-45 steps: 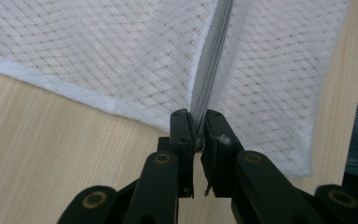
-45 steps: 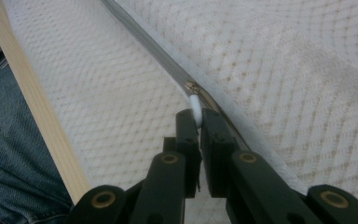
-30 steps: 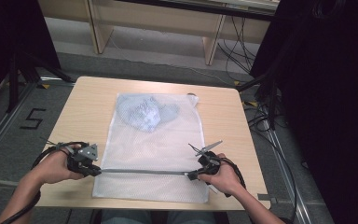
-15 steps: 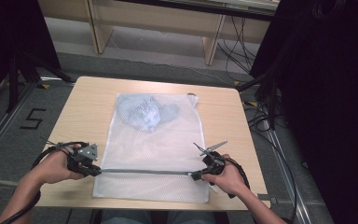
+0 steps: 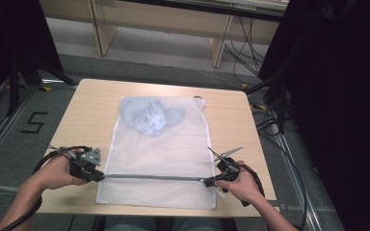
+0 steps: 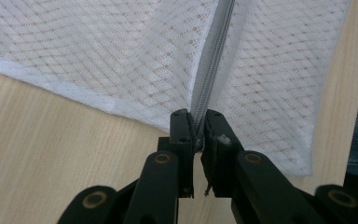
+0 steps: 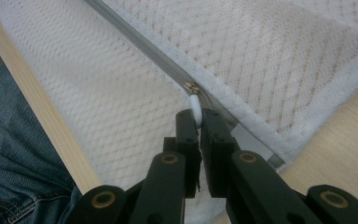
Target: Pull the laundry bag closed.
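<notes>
Gripping zipper (image 5: 154,177), blue garment (image 5: 149,117) seemingly inside bag (image 5: 173,144)

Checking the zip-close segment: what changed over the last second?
Right gripper edged a little further right along the zipper, still clamped on the white zipper pull, now near the right edge of the mesh laundry bag. Unchanged: left gripper keeps pinching the zipper's left end, the bag lies flat on the table, and the blue garment sits inside its far end.

Wooden table (image 5: 91,103), a "5" floor marking (image 5: 33,123), loose cables (image 5: 243,45)
</notes>
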`<state>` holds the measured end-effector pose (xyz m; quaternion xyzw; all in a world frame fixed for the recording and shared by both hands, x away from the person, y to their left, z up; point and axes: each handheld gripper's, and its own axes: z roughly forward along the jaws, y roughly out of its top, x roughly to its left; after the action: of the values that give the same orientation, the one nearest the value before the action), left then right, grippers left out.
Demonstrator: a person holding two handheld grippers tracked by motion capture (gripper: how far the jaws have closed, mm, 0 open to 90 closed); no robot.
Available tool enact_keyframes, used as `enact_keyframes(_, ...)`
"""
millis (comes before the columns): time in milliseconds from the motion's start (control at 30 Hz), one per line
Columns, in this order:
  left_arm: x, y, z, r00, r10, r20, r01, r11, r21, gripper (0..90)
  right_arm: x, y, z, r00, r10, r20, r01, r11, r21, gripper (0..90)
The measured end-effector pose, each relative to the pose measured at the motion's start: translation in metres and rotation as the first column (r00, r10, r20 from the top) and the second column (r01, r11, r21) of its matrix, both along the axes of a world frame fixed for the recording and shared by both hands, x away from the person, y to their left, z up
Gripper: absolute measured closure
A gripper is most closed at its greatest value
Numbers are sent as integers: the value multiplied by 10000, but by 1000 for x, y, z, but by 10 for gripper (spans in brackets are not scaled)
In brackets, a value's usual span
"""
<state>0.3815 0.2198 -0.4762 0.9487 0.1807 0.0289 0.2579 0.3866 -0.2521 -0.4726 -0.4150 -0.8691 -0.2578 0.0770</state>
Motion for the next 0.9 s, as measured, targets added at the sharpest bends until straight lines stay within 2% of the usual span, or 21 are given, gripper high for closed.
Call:
enact_keyframes(67,0,0,0,10000,29,-1,-29,10000,-18,826,0,-3,0,9999,-118,18,118,9999,-74,871)
enact_keyframes(167,0,0,0,10000,18,12,-18,10000,-14,826,-1,-7,0,9997,-239,99,238,9997,78,871)
enact_keyframes(200,0,0,0,10000,79,-30,-79,10000,-33,826,-1,-8,1,9997,-259,31,259,9996,-99,871)
enact_keyframes(233,0,0,0,10000,77,-15,-77,10000,-47,826,-3,-8,2,9985,-414,-360,414,9991,-9,871)
enact_keyframes(300,0,1,0,10000,74,-9,-74,10000,-46,826,-1,-11,0,9995,-305,23,305,9995,-47,871)
enact_keyframes(367,0,1,0,10000,78,-13,-78,10000,-37,827,-1,-13,0,9994,-351,35,352,9993,-94,871)
enact_keyframes(400,0,1,0,10000,38,21,-38,10000,-20,826,-2,-13,1,9988,-467,-116,467,9989,15,871)
enact_keyframes(467,0,1,-1,9999,106,33,-105,9999,-76,826,-1,-15,0,9993,-362,21,362,9993,-12,871)
enact_keyframes(500,-1,1,-2,9998,182,-29,-182,9998,-82,826,-2,-17,1,9983,-543,-234,543,9985,-22,871)
enact_keyframes(533,0,1,-1,9999,152,-12,-152,9999,-10,827,-1,-19,0,9985,-549,34,550,9985,-66,871)
enact_keyframes(567,0,1,-2,9999,142,-9,-142,9999,-7,827,-3,-19,2,9970,-722,-264,718,9973,-123,871)
enact_keyframes(667,0,2,-2,9999,166,-26,-166,9999,-32,826,-3,-24,1,9970,-741,-240,738,9972,-100,871)
enact_keyframes(700,0,1,-2,9999,105,4,-105,9999,-9,826,-2,-25,-1,9965,-831,0,831,9965,-130,871)
enact_keyframes(733,0,1,-2,9999,105,4,-105,9999,-9,827,-3,-26,1,9960,-852,-263,850,9963,-77,871)
enact_keyframes(900,0,1,-2,9999,136,-50,-136,9999,-15,826,-4,-27,1,9951,-930,-338,928,9957,-77,870)
